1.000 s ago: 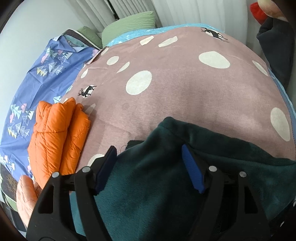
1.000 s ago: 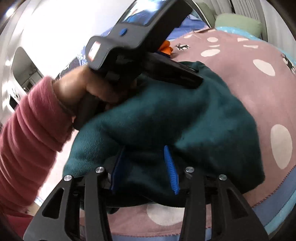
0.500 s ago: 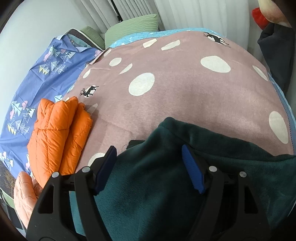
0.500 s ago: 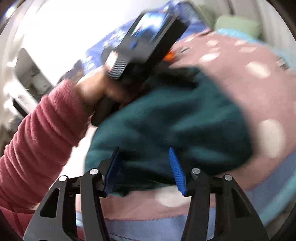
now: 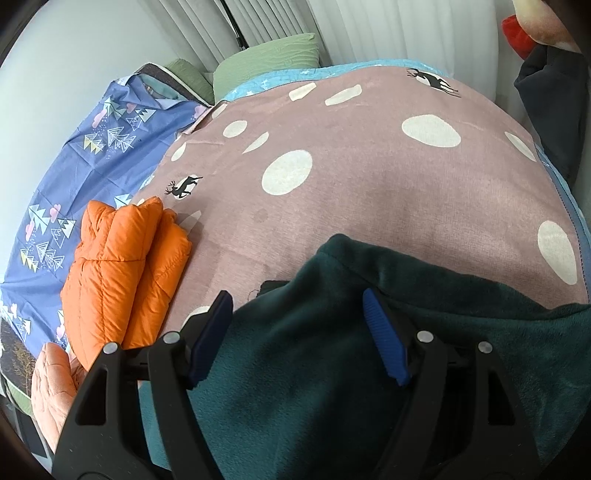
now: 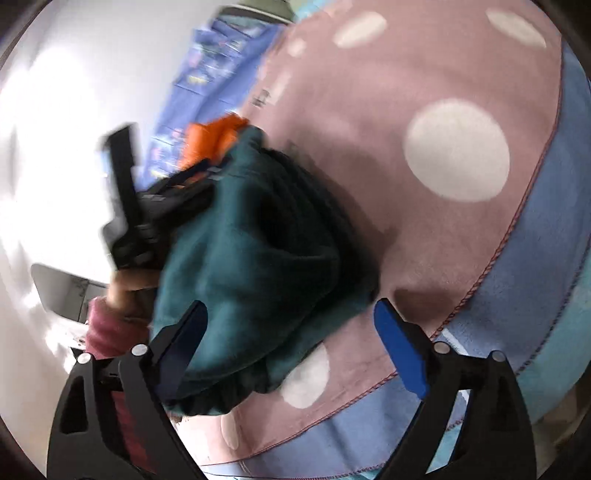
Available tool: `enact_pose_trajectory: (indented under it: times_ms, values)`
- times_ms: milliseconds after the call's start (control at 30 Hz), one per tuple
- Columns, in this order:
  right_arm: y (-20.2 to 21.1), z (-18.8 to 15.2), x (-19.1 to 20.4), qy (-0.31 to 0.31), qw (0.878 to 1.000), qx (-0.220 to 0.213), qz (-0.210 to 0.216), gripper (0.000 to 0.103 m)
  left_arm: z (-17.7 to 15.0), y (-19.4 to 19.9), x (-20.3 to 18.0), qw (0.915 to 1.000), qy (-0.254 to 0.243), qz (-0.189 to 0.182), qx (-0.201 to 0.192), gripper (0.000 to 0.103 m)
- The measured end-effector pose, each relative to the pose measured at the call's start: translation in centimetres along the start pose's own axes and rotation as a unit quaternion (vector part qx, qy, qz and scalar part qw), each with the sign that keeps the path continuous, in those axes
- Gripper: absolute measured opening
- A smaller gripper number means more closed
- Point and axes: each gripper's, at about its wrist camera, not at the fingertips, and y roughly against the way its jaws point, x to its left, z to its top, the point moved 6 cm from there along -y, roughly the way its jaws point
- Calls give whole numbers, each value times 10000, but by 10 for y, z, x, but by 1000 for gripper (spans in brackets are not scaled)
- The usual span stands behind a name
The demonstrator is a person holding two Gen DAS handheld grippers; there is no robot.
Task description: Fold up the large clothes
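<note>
We see a dark green fleece garment (image 5: 332, 369) bunched on a dusty pink blanket (image 5: 369, 192) with white spots and small deer, filling the lower centre and lower right of the left wrist view. The left gripper (image 5: 299, 332) comes up from the bottom edge with its blue pads set wide; the fleece lies between and under them, but we cannot tell whether the pads press on it. At the left of that view a folded orange puffer jacket (image 5: 122, 273) rests at the blanket's edge, next to a blue sheet (image 5: 74, 155) printed with trees, and green pillows (image 5: 269, 55) sit at the upper centre below pale curtains (image 5: 388, 29). The right wrist view is blurred. There the right gripper (image 6: 291, 343) has its jaws opening, wide apart, with the fleece's near edge just inside the left finger and no pad pressing on it. At the left of this view a hand (image 6: 127, 286) in a pink sleeve (image 6: 110, 326) holds the other gripper over the fleece.
</note>
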Motion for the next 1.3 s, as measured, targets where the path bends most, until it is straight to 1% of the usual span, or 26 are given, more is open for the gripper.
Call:
enact_pose_trajectory:
  times_ms: [33,67,100,133,200,300,367,400,433,467,500,533,600,667,767,1033,1100,1167,1233,1300]
  values:
    - [-3,-3,-6,-145,9998,91,-107,93,0,0,0,10000,1,-5,4,75]
    - [-13,7,-10,-293,9995,149,-18,94,0,0,0,10000,4,-14,10,75]
    - [-14,8,-11,-362,9992,144,50,97,0,0,-1,10000,4,-17,12,75]
    - [-15,9,-11,-398,9991,133,88,98,0,0,0,10000,11,-28,14,75]
    - [-19,12,-5,-403,9990,129,149,99,0,-1,1,10000,31,-64,26,75]
    - [-37,23,3,-436,9986,73,278,102,1,-2,2,9999,49,-108,45,75]
    - [-48,28,8,-339,9992,-17,229,102,1,-3,3,9999,65,-130,45,75]
    - [-54,29,11,-229,9997,-33,123,102,1,-3,3,9999,78,-143,44,75]
    - [-53,28,13,-132,9999,-25,-17,99,1,-3,4,9998,88,-154,45,75]
    - [-53,25,17,-7,9998,-50,-179,92,1,-3,4,9998,99,-170,45,75]
    - [-49,23,19,129,9995,-105,-270,82,1,-3,4,9998,107,-180,44,75]
    - [-47,22,18,169,9994,-120,-266,73,1,-3,4,9997,114,-190,43,75]
    - [-44,21,14,110,9997,-134,-142,66,2,-3,4,9997,114,-203,43,75]
    - [-47,22,10,32,9999,-133,-90,66,2,-4,3,9997,123,-213,48,76]
    - [-52,23,16,180,9994,-185,-244,66,2,-2,3,9998,109,-146,26,77]
    - [-54,22,16,236,9992,-178,-261,70,3,8,7,9999,121,14,-82,84]
    - [-52,21,14,226,9993,-164,-229,70,5,20,15,9992,320,-147,-187,86]
    - [-51,20,12,199,9994,-170,-228,71,4,35,33,9960,739,-384,-326,88]
    - [-52,20,12,185,9995,-160,-196,71,-4,53,60,9899,1216,-505,-534,90]
    - [-53,20,13,221,9994,-159,-209,72,-24,70,92,9808,1721,-603,-691,93]
